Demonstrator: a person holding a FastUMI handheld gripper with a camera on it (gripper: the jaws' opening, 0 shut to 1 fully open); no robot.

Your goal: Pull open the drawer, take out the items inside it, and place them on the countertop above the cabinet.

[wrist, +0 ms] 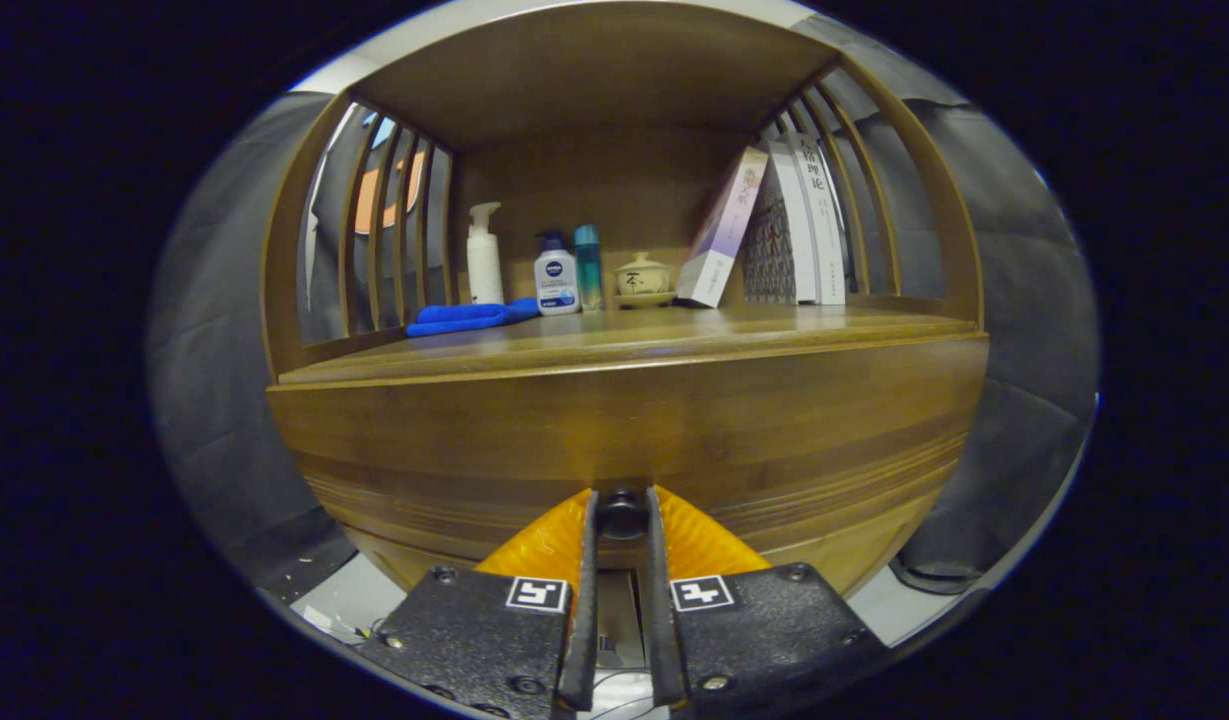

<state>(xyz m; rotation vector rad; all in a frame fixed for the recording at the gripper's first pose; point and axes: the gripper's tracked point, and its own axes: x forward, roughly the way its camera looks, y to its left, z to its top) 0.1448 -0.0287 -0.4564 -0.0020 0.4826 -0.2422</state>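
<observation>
Gripper view is looking straight at a wooden cabinet, and the gripper is sitting at 6 o'clock with its two fingers closing on the dark round knob of the drawer. Both fingers are pressing the knob's sides, one at its 9 o'clock and one at its 3 o'clock, so the tool is gripping the knob. The drawer front is lying flush with the cabinet face, not yet pulled out, and nothing of its inside is showing.

Just above the drawer, toward 12 o'clock from the fingers, the countertop is running across the cabinet. On it, at about 11 o'clock, a blue cloth is lying flat. Behind the cloth a white pump bottle is standing upright, and beside it, nearer 12 o'clock, a small white bottle and a teal bottle are standing close together. A lidded cup is sitting on a saucer next to them. At 1 o'clock a box is leaning against a row of upright books. Slatted wooden sides are flanking the countertop.
</observation>
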